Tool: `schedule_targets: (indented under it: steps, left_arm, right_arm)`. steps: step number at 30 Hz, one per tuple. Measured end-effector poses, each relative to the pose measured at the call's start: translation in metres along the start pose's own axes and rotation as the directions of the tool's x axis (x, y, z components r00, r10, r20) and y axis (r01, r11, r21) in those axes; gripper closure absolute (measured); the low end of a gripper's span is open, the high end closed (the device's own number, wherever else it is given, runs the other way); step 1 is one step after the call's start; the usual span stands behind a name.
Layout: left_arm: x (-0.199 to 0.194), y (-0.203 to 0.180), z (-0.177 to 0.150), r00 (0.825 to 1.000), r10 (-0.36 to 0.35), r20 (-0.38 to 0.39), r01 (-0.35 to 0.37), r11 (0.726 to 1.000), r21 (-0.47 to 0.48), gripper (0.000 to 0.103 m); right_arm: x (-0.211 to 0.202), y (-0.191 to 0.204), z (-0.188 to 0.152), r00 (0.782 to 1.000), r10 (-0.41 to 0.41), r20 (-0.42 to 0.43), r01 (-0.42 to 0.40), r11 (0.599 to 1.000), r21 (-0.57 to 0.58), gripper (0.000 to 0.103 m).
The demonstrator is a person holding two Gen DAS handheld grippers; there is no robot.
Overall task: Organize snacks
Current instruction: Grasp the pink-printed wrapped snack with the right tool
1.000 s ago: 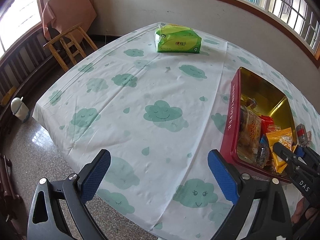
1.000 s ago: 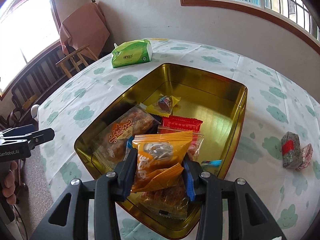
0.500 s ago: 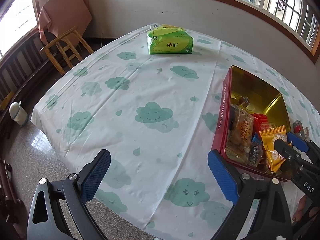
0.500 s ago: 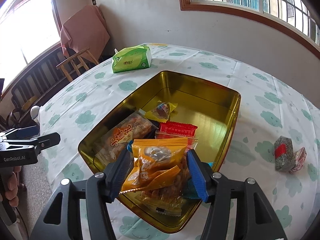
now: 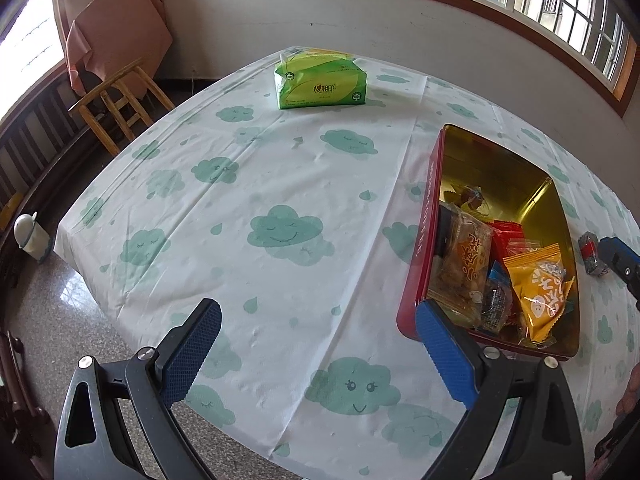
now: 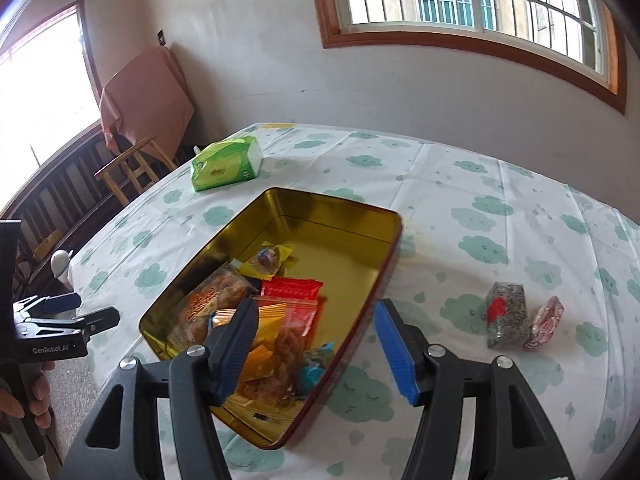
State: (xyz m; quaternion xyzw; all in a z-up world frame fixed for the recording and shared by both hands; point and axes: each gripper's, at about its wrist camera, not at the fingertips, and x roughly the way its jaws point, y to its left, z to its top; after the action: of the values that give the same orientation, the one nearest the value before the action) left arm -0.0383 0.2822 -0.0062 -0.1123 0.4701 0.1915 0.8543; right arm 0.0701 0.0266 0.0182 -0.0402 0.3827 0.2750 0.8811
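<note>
1. Right gripper [image 6: 314, 346] just above the near corner of the red tin box with the gold inside [image 6: 390, 248], jaws just been parting, nothing between them now.
2. Orange crinkly snack packet [image 5: 538, 290] lying loose in the tin on top of the heap, beside the brown pastry pack [image 5: 466, 264] and the red wrapper [image 6: 290, 289]. Drop-off step looks done.
3. Small yellow-wrapped sweet [image 6: 268, 258] further in; far half of the tin bare.
4. Left gripper [image 5: 318, 346] hanging over the cloud-print tablecloth [image 5: 280, 184] left of the tin, jaws wide apart, holding nothing.
5. Still out on the cloth, right of the tin: 1 grey speckled block with a red label [image 6: 506, 314] and, touching it, 1 small pink-and-white wrapped sweet [image 6: 546, 320]. 2 snacks left to collect, by the look of it.
6. Next move, most likely: swing right, drop over the grey block, line the pads up on its long sides.
7. Care needed to part it from the pink sweet leaning on it, or 1 may skid away.
8. Green tissue pack [image 5: 320, 82] at the far end of the table, well apart, not a snack, probably to be left alone.
</note>
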Motion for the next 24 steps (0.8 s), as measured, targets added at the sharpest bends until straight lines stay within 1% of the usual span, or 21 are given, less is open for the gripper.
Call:
schedule_targets:
  steps: [3,5,9,10,14,19,22,24]
  left_arm:
    - [0.001,-0.001,0.0,1.0,-0.001,-0.001,0.001,1.0,0.0,0.006]
    - [0.002,-0.001,0.0,1.0,-0.002,-0.003,0.002,1.0,-0.002,0.006]
    - [0.004,-0.003,0.0,1.0,-0.006,-0.009,0.006,1.0,-0.002,0.006]
    - [0.005,-0.004,-0.001,1.0,-0.007,-0.011,0.007,1.0,-0.002,0.006]
    - [0.007,-0.007,0.0,1.0,-0.01,-0.016,0.011,1.0,0.004,0.006]
    - [0.008,-0.013,0.001,1.0,-0.012,-0.019,0.013,1.0,0.013,0.006]
    - [0.009,-0.018,0.002,1.0,-0.013,-0.021,0.013,1.0,0.02,0.006]
    - [0.009,-0.022,0.002,1.0,-0.014,-0.022,0.015,1.0,0.027,0.006]
  right_arm:
    - [-0.004,-0.03,0.002,0.998,-0.058,0.016,0.056,0.996,0.068,0.041]
    - [-0.005,-0.055,0.002,0.992,-0.125,0.011,0.122,0.985,0.121,0.041]
    - [-0.002,-0.102,-0.001,0.97,-0.24,-0.037,0.242,0.946,0.215,0.041]
    - [-0.001,-0.116,-0.003,0.962,-0.266,-0.056,0.272,0.93,0.247,0.041]
    - [0.004,-0.15,-0.012,0.947,-0.304,-0.102,0.32,0.886,0.336,0.041]
    - [0.016,-0.173,-0.019,0.935,-0.323,-0.144,0.354,0.852,0.386,0.041]
    - [0.024,-0.18,-0.021,0.937,-0.312,-0.158,0.35,0.844,0.406,0.041]
    - [0.031,-0.182,-0.023,0.926,-0.335,-0.174,0.377,0.84,0.391,0.041]
